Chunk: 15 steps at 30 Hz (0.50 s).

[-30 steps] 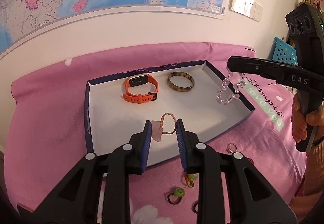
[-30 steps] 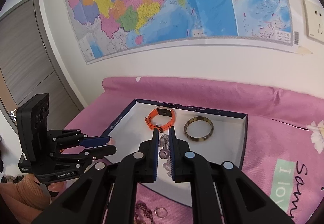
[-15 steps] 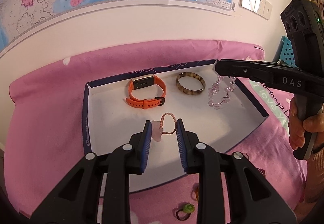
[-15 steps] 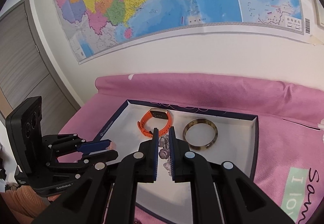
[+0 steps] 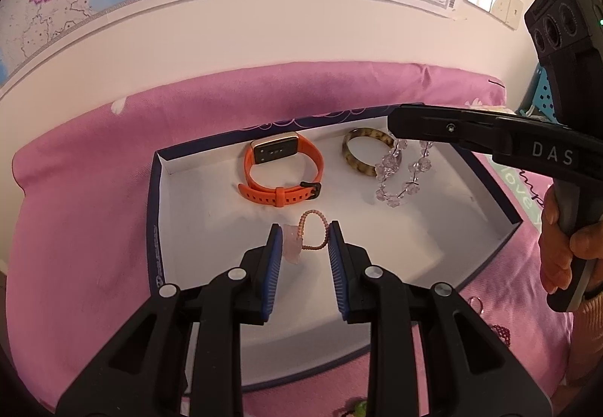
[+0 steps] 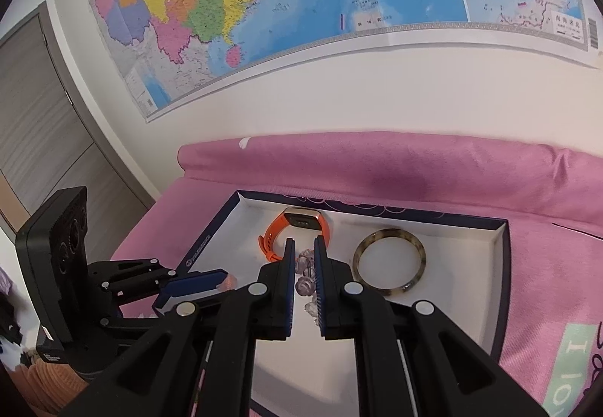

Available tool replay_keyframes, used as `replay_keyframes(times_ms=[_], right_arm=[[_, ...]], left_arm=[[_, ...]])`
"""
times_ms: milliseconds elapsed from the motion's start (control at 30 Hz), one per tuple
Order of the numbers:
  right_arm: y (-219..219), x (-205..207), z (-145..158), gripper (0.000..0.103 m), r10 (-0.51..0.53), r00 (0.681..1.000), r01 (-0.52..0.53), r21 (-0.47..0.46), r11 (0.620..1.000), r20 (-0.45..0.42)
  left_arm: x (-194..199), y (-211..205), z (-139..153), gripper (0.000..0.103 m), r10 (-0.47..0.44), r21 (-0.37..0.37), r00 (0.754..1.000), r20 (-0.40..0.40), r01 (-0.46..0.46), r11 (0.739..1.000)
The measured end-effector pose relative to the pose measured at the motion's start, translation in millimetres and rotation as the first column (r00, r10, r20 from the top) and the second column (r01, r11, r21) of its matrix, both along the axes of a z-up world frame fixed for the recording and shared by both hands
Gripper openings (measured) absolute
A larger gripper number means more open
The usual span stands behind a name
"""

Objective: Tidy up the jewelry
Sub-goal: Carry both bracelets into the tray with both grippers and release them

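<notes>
A white tray [image 5: 196, 228] with a navy rim lies on the pink bedspread. In it are an orange smart band [image 5: 282, 168] and a tortoiseshell bangle [image 5: 367, 153]. My left gripper [image 5: 304, 240] is shut on a coral bead bracelet with a pale pink charm [image 5: 294, 243] and holds it over the tray's front middle. My right gripper [image 6: 302, 268] is shut on a clear crystal bead bracelet [image 5: 401, 176], which hangs over the tray's right part, beside the bangle [image 6: 390, 258]. The smart band [image 6: 290, 232] shows behind the beads [image 6: 305, 285].
Small rings [image 5: 475, 302] and a dark beaded piece [image 5: 499, 334] lie on the bedspread right of the tray; a green ring [image 5: 360, 407] lies in front. A wall with a map stands behind. A blue basket [image 5: 539, 96] is at far right.
My right gripper has carried the crystal bracelet leftward from the tray's right edge to beside the bangle. My left gripper has moved forward over the tray, still holding the coral bracelet.
</notes>
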State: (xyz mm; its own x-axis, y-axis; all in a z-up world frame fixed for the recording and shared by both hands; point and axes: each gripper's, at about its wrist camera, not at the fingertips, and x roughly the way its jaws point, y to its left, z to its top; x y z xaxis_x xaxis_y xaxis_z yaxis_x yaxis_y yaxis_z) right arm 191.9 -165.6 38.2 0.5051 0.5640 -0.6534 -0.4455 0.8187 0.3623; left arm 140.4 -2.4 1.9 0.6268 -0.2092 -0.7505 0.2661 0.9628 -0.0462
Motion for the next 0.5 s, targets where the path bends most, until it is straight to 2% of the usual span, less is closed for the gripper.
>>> replay_keyframes(times_ms=[500], right_arm=[[-8,17,-24,0.008,-0.048,0.997,0.048,0.011,0.999,-0.063]], left_arm=[[18,0,-9,0.025,0.020,0.026,0.999,-0.044,-0.018,0.999]])
